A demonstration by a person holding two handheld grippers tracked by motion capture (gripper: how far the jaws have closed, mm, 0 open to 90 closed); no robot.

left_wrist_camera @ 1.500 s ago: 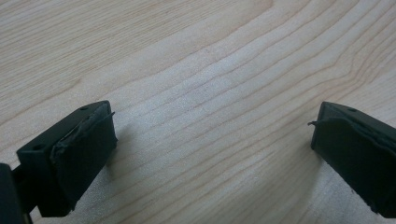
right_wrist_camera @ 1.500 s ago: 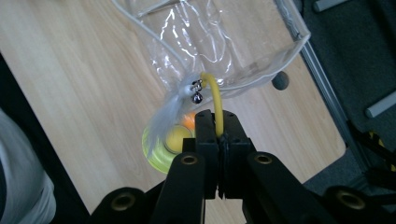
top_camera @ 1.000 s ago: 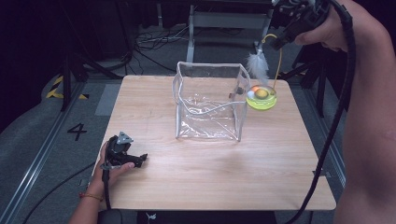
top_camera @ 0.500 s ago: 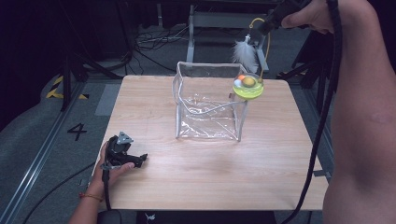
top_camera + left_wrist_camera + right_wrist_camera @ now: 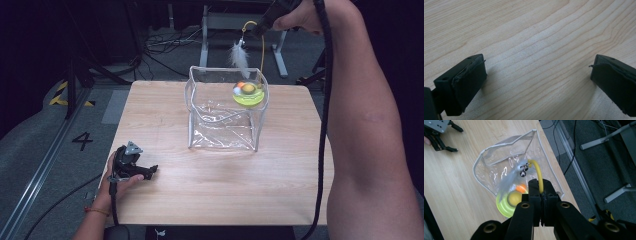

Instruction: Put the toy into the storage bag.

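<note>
A cat toy hangs from a yellow wire (image 5: pixel 262 47). It has a lime-green round base (image 5: pixel 248 96) with an orange ball, a small bell and a white feather (image 5: pixel 239 57). My right gripper (image 5: pixel 261 29) is shut on the wire (image 5: pixel 539 176), high over the table's far side. The base (image 5: pixel 506 203) dangles at the open top of a clear plastic bag (image 5: pixel 225 107), near its far right corner. Whether the base is below the rim I cannot tell. My left gripper (image 5: pixel 150 170) lies on the wooden table (image 5: pixel 200 185) at the near left, held by a hand. Its jaws (image 5: pixel 536 75) are open over bare wood.
The bag (image 5: pixel 499 150) stands upright mid-table with a white-edged rim. A black cable (image 5: pixel 324 115) trails down along the person's right forearm. Metal stand legs (image 5: pixel 277 50) and loose cables lie on the floor beyond the table's far edge.
My right gripper has carried the hanging toy leftward, from beside the bag's right edge to over its open top. The left gripper has stayed put.
</note>
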